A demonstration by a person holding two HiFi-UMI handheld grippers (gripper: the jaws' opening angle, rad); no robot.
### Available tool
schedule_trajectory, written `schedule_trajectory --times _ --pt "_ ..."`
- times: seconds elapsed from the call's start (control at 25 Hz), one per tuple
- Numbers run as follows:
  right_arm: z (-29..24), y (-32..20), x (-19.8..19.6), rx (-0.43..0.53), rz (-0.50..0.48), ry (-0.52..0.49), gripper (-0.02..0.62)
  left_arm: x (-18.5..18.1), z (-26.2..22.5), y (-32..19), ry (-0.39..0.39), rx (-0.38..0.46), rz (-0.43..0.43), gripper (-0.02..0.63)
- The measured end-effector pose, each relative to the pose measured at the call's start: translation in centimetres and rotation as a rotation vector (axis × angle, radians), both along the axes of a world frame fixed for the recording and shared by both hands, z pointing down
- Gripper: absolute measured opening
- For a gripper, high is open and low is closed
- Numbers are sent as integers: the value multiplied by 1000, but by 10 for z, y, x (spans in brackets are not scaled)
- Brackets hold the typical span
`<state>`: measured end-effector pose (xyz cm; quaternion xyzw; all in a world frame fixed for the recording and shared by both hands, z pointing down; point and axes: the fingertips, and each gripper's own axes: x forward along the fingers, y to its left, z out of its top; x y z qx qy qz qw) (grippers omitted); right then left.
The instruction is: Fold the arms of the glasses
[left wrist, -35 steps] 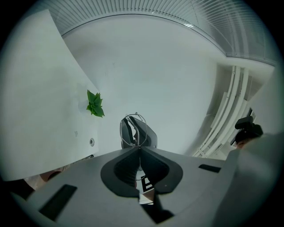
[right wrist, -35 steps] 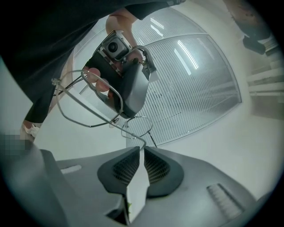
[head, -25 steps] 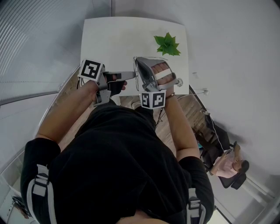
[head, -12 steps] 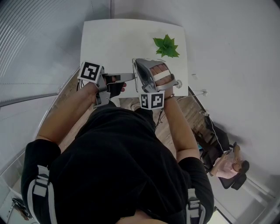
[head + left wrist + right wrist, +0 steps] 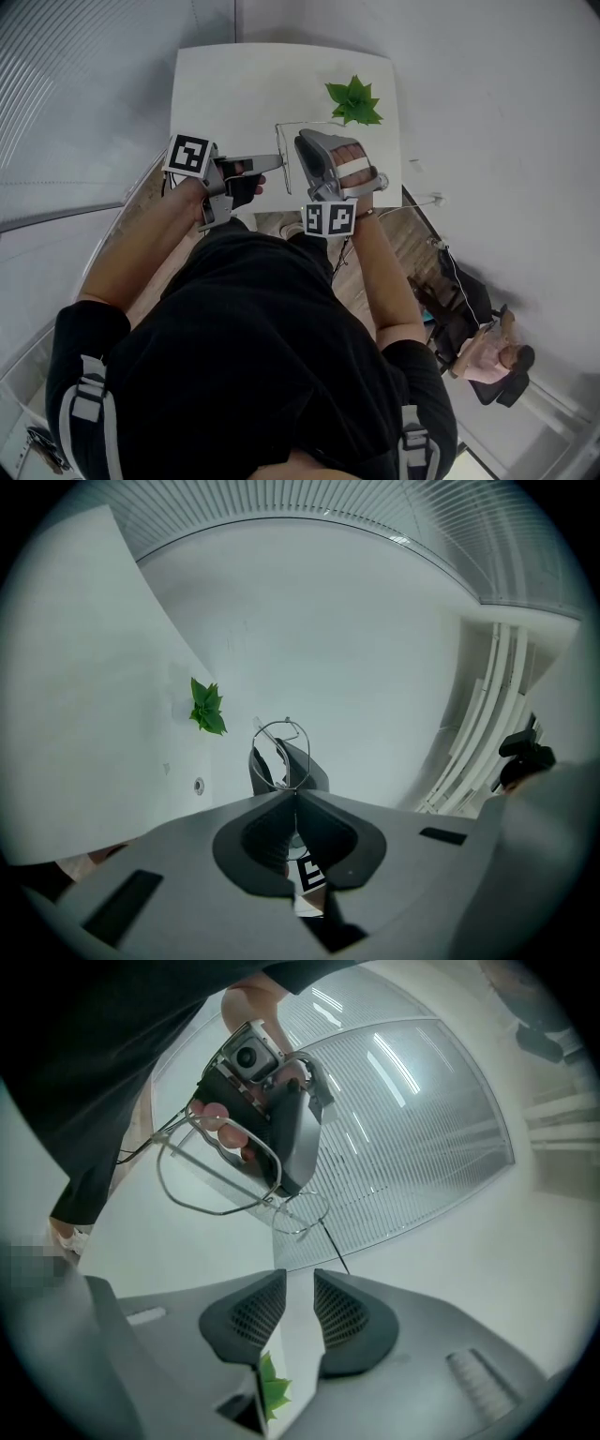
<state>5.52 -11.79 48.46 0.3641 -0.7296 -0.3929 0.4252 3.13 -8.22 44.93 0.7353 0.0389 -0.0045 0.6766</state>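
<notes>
One arm of the thin wire-framed glasses [image 5: 277, 754] looked unfolded. The left gripper [image 5: 292, 794] pinched them above the white counter [image 5: 234, 84], and the right gripper [image 5: 298, 1288] had just been opening, nothing between its jaws.

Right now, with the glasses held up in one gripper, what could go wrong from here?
1. Only the left gripper pinches the glasses, on thin wire by a lens: they could twist or slip out.
2. The right gripper has just been opening its jaws, nothing between them; a clumsy regrasp could bend the wire arm.
</notes>
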Motion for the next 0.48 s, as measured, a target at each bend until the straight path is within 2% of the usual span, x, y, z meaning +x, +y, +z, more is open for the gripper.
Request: schedule_trajectory --times 0.48 --pt "-24 -4 45 49 145 -67 146 -3 -1 -3 -19 3 -31 14"
